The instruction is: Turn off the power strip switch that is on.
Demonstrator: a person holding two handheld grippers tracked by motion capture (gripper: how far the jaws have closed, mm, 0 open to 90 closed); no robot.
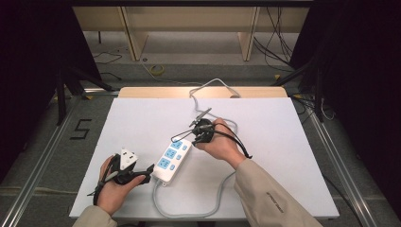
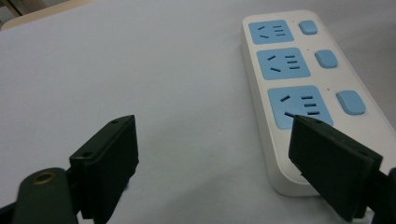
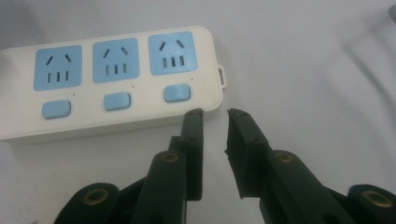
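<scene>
A white power strip [image 1: 172,159] with three blue sockets and three blue switches lies flat at the middle of the table, running from near to far. Its grey cable [image 1: 191,213] leaves the near end and loops along the table's front. My left gripper [image 1: 147,173] lies low at the strip's near end, open. In the left gripper view [image 2: 215,158] its jaws stand wide, the right one over the strip's [image 2: 299,79] near corner. My right gripper [image 1: 196,138] hovers at the strip's far end. Its jaws [image 3: 215,140] stand slightly apart, open, with nothing between them, just short of the strip's [image 3: 116,79] switch side.
A white sheet [image 1: 265,142] covers the table, with a wooden edge [image 1: 156,91] at the back. The grey cable [image 1: 208,87] runs off the table's far edge. Dark curtains flank both sides, and cables lie on the floor beyond.
</scene>
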